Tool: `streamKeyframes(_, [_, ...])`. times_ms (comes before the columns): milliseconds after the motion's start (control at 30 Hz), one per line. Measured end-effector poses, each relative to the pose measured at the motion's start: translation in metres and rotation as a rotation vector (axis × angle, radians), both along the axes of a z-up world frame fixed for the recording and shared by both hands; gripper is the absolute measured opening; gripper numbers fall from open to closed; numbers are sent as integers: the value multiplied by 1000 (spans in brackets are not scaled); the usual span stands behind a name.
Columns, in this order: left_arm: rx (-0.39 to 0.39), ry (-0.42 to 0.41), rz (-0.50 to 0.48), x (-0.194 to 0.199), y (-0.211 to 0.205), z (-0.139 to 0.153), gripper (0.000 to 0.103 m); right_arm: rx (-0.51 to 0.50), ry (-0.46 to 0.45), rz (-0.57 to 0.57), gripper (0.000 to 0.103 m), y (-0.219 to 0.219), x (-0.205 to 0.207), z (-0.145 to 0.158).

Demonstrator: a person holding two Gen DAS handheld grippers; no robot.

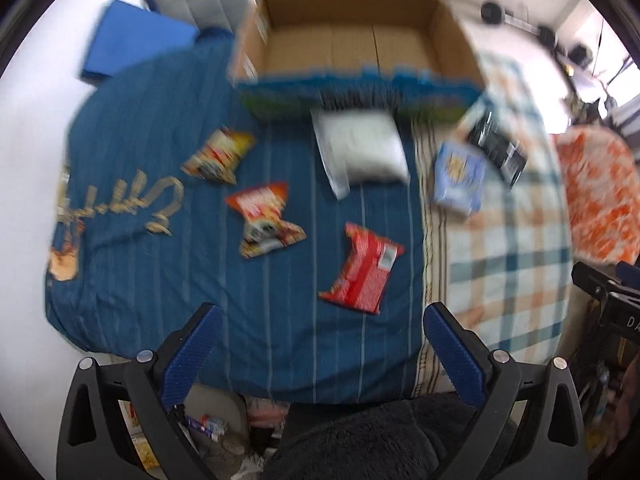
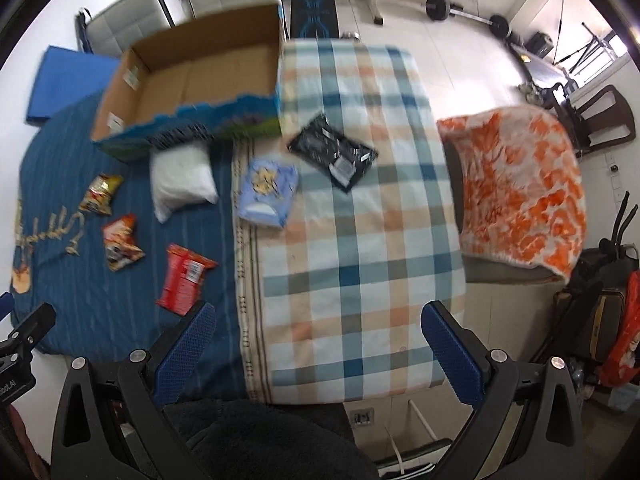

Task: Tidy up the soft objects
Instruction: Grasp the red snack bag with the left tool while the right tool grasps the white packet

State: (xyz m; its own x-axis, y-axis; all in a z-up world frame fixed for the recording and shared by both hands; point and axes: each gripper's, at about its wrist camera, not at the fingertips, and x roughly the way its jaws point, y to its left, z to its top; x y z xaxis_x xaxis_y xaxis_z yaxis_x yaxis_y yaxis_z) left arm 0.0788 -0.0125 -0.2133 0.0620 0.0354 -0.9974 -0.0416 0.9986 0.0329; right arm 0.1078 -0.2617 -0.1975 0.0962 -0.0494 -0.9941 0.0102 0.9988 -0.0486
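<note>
Soft packs lie on a blue striped cloth (image 1: pixel 140 272) and a plaid cloth (image 2: pixel 360 240). A white pillow pack (image 1: pixel 360 148) (image 2: pixel 182 180) sits in front of an open cardboard box (image 1: pixel 352 44) (image 2: pixel 200 80). A red snack bag (image 1: pixel 362 270) (image 2: pixel 182 278), an orange-red bag (image 1: pixel 264 218) (image 2: pixel 120 242) and a yellow bag (image 1: pixel 220 154) (image 2: pixel 100 192) lie on the blue cloth. A light blue pack (image 1: pixel 458 178) (image 2: pixel 268 192) and a black pack (image 1: pixel 498 148) (image 2: pixel 332 152) lie on the plaid. My left gripper (image 1: pixel 320 320) and right gripper (image 2: pixel 320 320) are open, empty, held above the near edge.
An orange-white blanket (image 2: pixel 520 192) covers a seat at the right. A blue mat (image 1: pixel 132 40) lies on the floor at the far left. Weights and a bench (image 2: pixel 316 8) stand behind. Bags (image 2: pixel 616 336) stand at the right. A dark fleece (image 1: pixel 360 440) lies below the grippers.
</note>
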Motion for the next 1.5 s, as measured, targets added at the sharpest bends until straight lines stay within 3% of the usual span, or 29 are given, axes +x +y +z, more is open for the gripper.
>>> streamKeyframes(167, [-1,99,-6,12,-13,-84,101,-6,137,0,103,-16,11,-92])
streamKeyframes(333, [24,180,-50,19,-30,-155,99,-2,226,5,103,-23,18,-160])
streamKeyframes(467, [9,237,-53,20,-37,-191,68,-15,263,31,103,-25,24,-193])
streamKeyframes(533, [-10,261,-43,18,-40,-201,58,-17,264,49,103,-25,27,-199])
streamKeyframes(733, [24,194,-32,7,-50,-189,46,-30,274,84,103,-20,33,-212])
streamKeyframes(867, [23,162,18,2,-45,-170,45,-7,263,96,103,-9,39,-212])
streamKeyframes(1233, [-15,-15,216,4,6,-53,45,137,189,163,103,50,66,-157])
streamKeyframes(1333, [-6,-38,234,20,37,-40,45,172,167,167,103,82,83,-152])
streamKeyframes(1500, [-1,-48,236,56,75,-56,45,207,93,150,103,134,121,-152])
